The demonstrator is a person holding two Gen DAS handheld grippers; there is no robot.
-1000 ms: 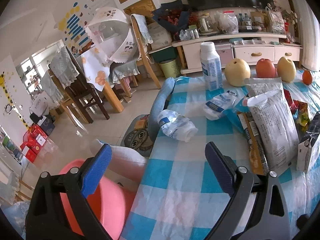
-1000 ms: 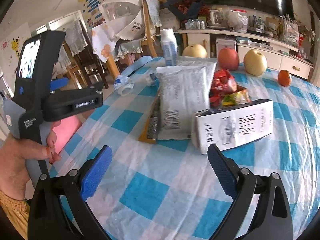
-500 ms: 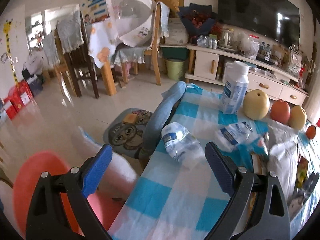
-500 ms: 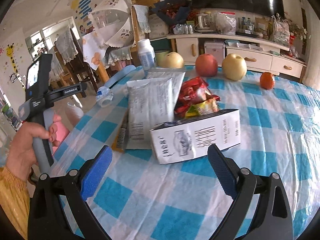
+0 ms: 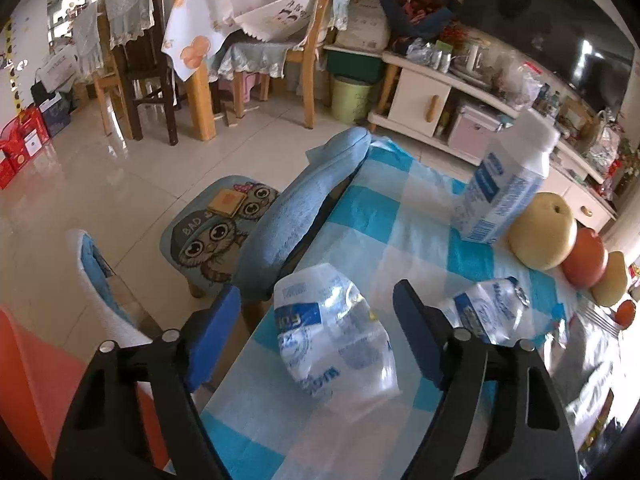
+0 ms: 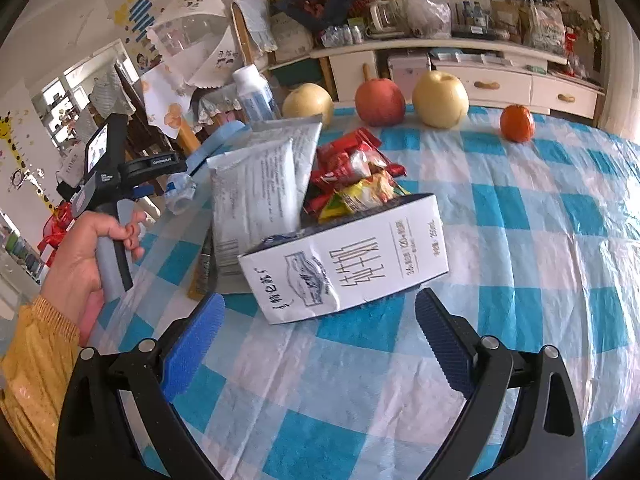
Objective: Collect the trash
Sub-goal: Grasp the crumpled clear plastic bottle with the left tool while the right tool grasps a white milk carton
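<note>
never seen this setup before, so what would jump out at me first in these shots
First, the crushed clear plastic bottle lying near the table's edge, right between the blue pads of the left claw, whose jaws have just been closing without yet pressing on it. Next, the white carton lying on its side on the blue checked tablecloth, just ahead of the open right claw. Behind it sit silver bags, red snack wrappers and a row of fruit.

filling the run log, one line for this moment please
left gripper: closing around crushed clear plastic bottle, pads not touching | right gripper: open, before white milk carton
</note>
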